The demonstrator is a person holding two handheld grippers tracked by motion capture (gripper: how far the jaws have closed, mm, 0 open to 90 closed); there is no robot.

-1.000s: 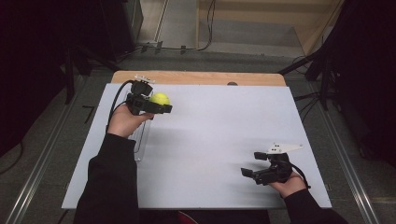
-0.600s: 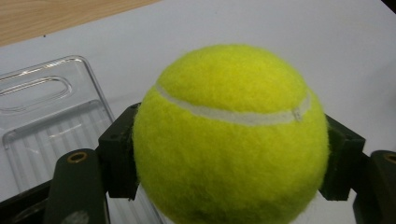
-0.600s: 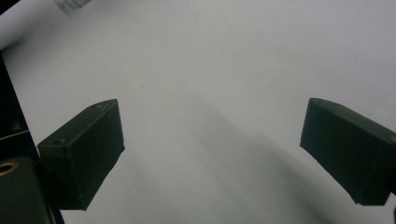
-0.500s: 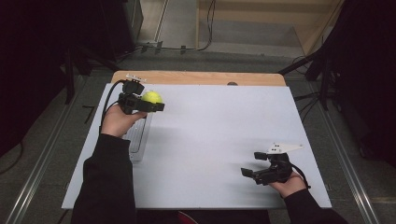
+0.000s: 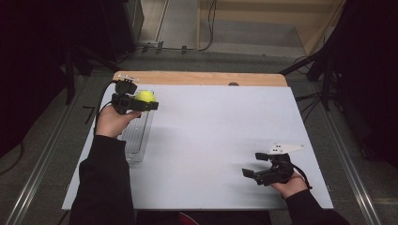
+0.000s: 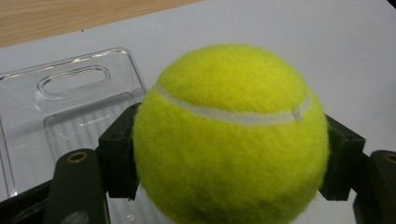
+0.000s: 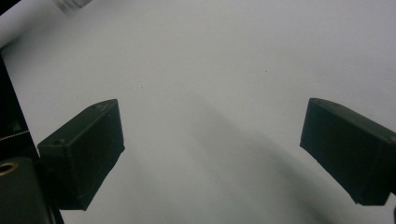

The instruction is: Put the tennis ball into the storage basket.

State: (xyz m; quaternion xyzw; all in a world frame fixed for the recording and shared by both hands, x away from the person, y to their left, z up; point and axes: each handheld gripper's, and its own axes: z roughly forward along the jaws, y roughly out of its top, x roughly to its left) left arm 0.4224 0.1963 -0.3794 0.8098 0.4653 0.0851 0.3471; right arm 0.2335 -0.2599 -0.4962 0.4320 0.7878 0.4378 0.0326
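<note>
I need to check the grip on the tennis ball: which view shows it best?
The left gripper view: the tennis ball sits close up, pressed between the left gripper's jaws. In the high view it looks small.

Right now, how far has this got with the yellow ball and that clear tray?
Done: the left gripper is clamped on the tennis ball, which is lifted off the table. In hand: the ball hangs above the far end of the clear tray, not yet inside. Left, most likely: lowering it into the tray and letting go. The right gripper rests open near the white table's front edge.
</note>
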